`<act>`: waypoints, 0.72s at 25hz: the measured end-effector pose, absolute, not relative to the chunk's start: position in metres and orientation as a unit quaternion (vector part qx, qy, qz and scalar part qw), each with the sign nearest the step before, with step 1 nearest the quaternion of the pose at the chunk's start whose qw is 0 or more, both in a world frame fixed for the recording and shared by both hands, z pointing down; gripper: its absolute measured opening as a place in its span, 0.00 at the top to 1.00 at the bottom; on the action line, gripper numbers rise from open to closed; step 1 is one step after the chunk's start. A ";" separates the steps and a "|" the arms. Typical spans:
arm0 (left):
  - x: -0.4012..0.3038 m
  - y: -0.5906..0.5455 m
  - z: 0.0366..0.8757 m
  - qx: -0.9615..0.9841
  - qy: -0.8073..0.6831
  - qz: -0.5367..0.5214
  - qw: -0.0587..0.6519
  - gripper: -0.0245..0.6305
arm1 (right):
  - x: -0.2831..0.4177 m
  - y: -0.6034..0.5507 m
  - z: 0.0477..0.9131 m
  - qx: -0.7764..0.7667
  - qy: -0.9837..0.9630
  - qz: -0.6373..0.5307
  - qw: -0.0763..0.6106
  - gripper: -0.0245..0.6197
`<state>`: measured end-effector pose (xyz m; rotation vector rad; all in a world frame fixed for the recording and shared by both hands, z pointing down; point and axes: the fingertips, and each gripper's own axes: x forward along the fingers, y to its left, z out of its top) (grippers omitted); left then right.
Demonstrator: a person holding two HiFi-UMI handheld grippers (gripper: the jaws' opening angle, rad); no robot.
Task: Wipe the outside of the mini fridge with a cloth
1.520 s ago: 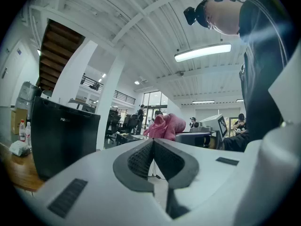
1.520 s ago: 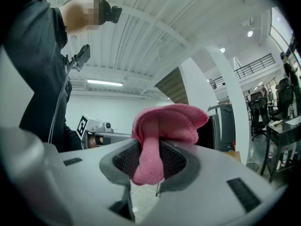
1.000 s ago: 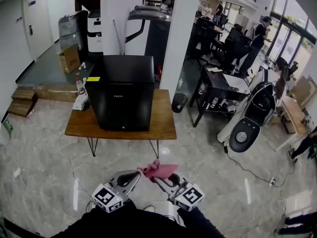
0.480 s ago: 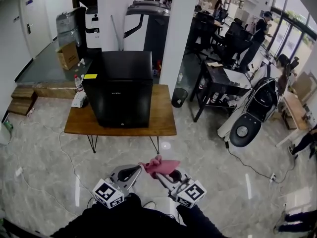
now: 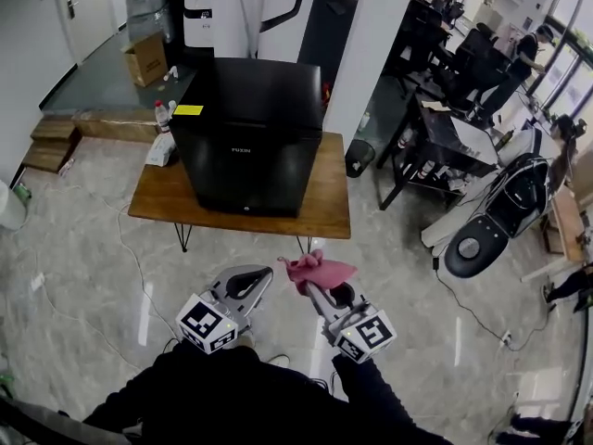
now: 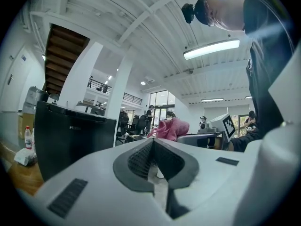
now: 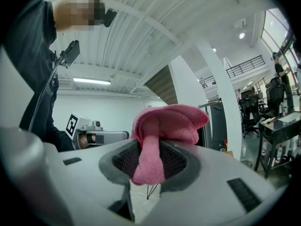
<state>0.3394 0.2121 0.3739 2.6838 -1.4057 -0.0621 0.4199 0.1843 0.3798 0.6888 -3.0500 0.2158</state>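
Gripping the cloth [image 5: 321,269], right tongs [image 5: 313,287] point toward the mini fridge [image 5: 246,146].

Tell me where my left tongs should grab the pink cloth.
Probably the bunched fold of the pink cloth above the right tongs, coming from its left: that part sticks clear; the rest is pinched between the jaws. The shut left tongs must open.

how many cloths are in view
1. The pink cloth is clamped in the right gripper, held above the floor short of the table. Others could lie hidden behind the fridge.
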 end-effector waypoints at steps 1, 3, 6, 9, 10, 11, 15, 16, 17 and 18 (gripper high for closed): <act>0.331 0.201 0.373 0.883 -0.465 -0.022 0.054 0.95 | 0.413 0.171 0.379 0.225 -0.972 0.069 0.004 0.77; 0.314 0.179 0.371 0.883 -0.467 -0.022 0.049 0.95 | 0.396 0.147 0.378 0.234 -0.970 0.067 0.005 0.77; 0.286 0.144 0.368 0.881 -0.471 -0.026 0.043 0.95 | 0.370 0.113 0.376 0.248 -0.967 0.060 0.011 0.77; 0.263 0.112 0.368 0.881 -0.470 -0.032 0.041 0.95 | 0.348 0.077 0.376 0.270 -0.961 0.060 0.016 0.77; 0.256 0.102 0.368 0.882 -0.468 -0.032 0.040 0.95 | 0.341 0.066 0.377 0.278 -0.958 0.061 0.017 0.77; 0.250 0.092 0.368 0.883 -0.466 -0.033 0.039 0.95 | 0.334 0.055 0.378 0.286 -0.956 0.062 0.017 0.77; 0.227 0.057 0.372 0.886 -0.460 -0.033 0.039 0.95 | 0.309 0.016 0.383 0.314 -0.947 0.057 0.026 0.77; 0.223 0.048 0.374 0.887 -0.458 -0.032 0.039 0.95 | 0.304 0.005 0.385 0.321 -0.945 0.054 0.030 0.77; 0.219 0.038 0.377 0.889 -0.456 -0.031 0.039 0.95 | 0.299 -0.005 0.388 0.330 -0.942 0.051 0.035 0.76; 0.215 0.030 0.379 0.890 -0.453 -0.029 0.039 0.95 | 0.294 -0.015 0.390 0.338 -0.939 0.047 0.039 0.76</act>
